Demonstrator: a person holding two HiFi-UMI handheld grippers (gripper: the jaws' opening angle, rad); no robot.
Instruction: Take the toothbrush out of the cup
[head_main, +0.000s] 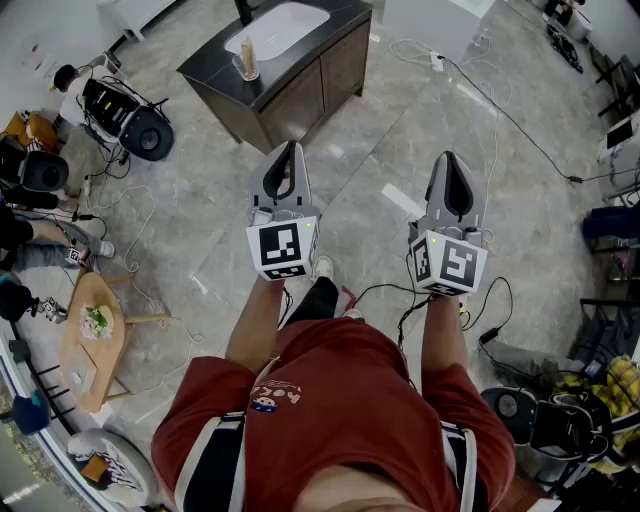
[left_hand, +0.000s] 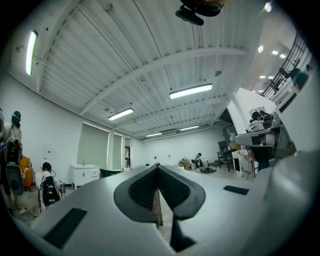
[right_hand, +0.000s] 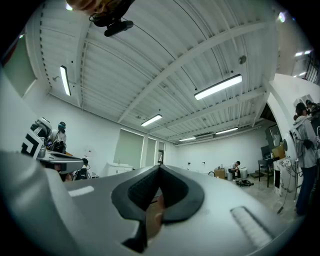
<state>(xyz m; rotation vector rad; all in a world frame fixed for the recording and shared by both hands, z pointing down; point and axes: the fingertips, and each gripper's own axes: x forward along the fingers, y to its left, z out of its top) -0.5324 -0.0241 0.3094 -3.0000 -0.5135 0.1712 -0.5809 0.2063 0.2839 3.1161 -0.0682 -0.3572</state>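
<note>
A cup (head_main: 247, 70) with a toothbrush (head_main: 246, 50) standing in it sits on the dark counter of a vanity cabinet (head_main: 300, 85), to the left of its white basin (head_main: 278, 27). The cabinet stands across the floor, well ahead of both grippers. My left gripper (head_main: 291, 149) is held out level with its jaws shut and nothing between them. My right gripper (head_main: 449, 158) is beside it, tilted slightly upward and likewise shut and empty. In the left gripper view the left gripper (left_hand: 158, 168) faces the far room. The right gripper (right_hand: 160, 168) faces it too. Neither gripper view shows the cup.
A small wooden table (head_main: 92, 340) stands at the left, with black bags and gear (head_main: 135, 120) beyond it. Cables (head_main: 500, 120) trail over the grey tiled floor. More equipment (head_main: 545, 420) crowds the right edge. People stand and sit around the room's sides.
</note>
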